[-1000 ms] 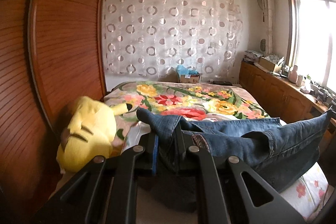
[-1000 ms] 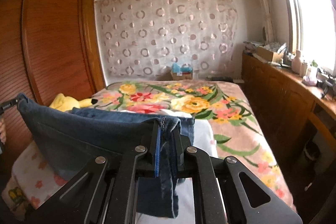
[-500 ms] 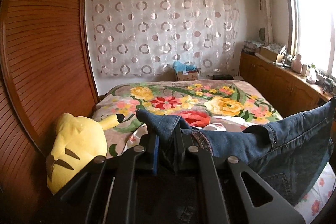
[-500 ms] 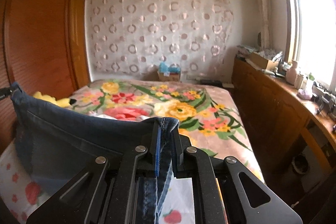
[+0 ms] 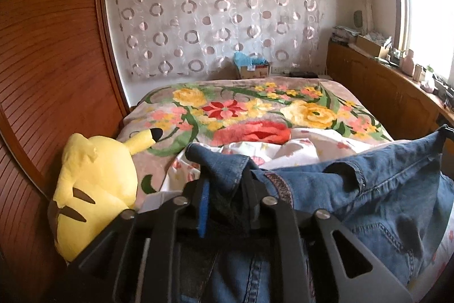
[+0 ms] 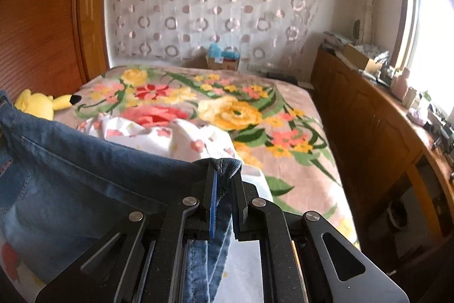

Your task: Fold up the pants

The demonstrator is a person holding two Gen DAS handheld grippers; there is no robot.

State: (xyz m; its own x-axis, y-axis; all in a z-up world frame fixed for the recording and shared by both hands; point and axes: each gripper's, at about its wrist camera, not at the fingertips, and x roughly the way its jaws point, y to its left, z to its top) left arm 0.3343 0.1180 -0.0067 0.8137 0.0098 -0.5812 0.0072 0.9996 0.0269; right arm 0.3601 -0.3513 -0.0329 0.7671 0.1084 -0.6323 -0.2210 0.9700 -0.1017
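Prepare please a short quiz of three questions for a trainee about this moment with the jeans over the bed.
1. True or false: both the left claw and the right claw are shut on the jeans.
2. Which toy lies on the bed beside the wooden wardrobe? A) a brown bear B) a yellow plush toy C) a red ball
3. Fill in: the jeans hang stretched between the two claws, above a white sheet printed with ____.

Key
1. True: denim is pinched between the fingers of each.
2. B.
3. Flowers.
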